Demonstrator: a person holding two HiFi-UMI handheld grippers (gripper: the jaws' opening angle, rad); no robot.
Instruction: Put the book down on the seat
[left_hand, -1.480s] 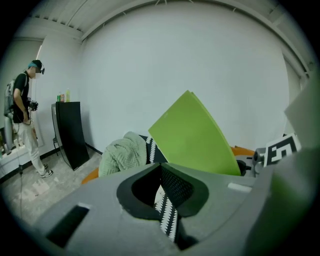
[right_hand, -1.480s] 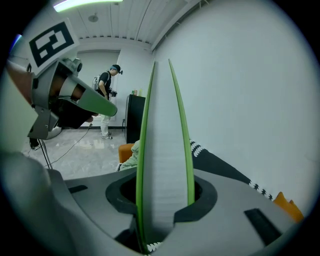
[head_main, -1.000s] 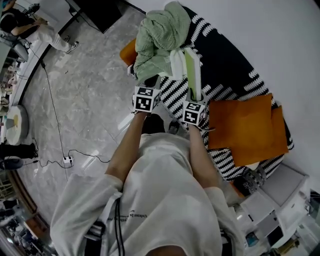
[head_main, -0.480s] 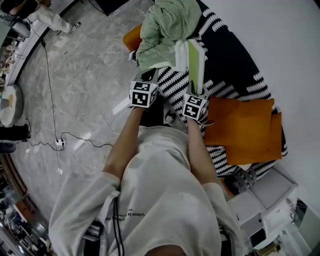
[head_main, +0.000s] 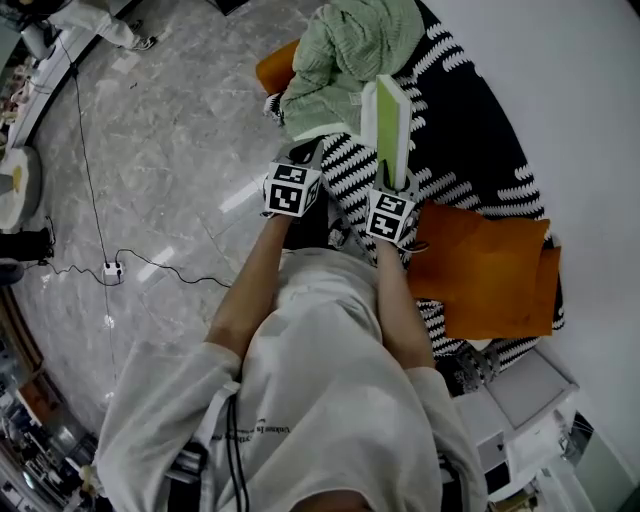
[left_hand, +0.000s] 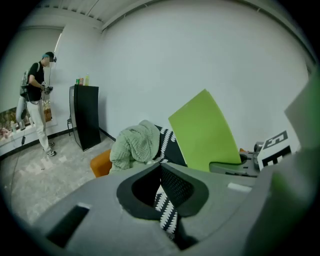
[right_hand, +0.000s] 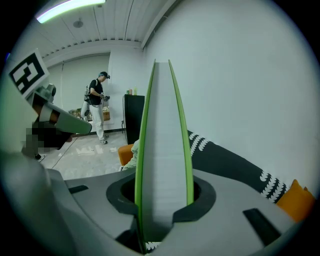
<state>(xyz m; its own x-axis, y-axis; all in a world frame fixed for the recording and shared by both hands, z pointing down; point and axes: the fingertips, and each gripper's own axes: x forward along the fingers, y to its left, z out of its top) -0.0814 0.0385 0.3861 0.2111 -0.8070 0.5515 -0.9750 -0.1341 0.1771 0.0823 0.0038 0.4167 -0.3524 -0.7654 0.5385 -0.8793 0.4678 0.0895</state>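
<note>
Room: pale grey marble-look floor (head_main: 150, 150), plain white wall, and a long black seat with a white leaf pattern (head_main: 470, 140) set against that wall.

Right gripper (head_main: 392, 183): jaws are clamped on the lower end of the lime-green-covered book (head_main: 388, 125). The right gripper view looks at its page block edge-on, with a green cover on either side and one jaw pad pressed against each cover. The book stands up out of the jaws, leaning slightly in the left gripper view. It is held over the seat's front edge and is not lying on the seat. Whether any corner touches the fabric cannot be told.

Left gripper (head_main: 310, 156): just beside the right one, on its left. Jaw tips meet with nothing between them; only patterned seat fabric shows through the gap below.

Outward:
- A rumpled pale green knitted blanket (head_main: 350, 55) is heaped on the seat's far end, beyond the book.
- A small orange cushion (head_main: 275, 65) pokes out from under the blanket at the far front corner.
- Two flat orange cushions (head_main: 485, 270) overlap at the near end, by the right gripper.
- A tall black cabinet (left_hand: 85, 115) stands against the wall past the far end.
- A person in a dark top (left_hand: 35, 95) stands well apart on the floor.
- A white power strip on a black cable (head_main: 110, 268) lies on the floor.
</note>
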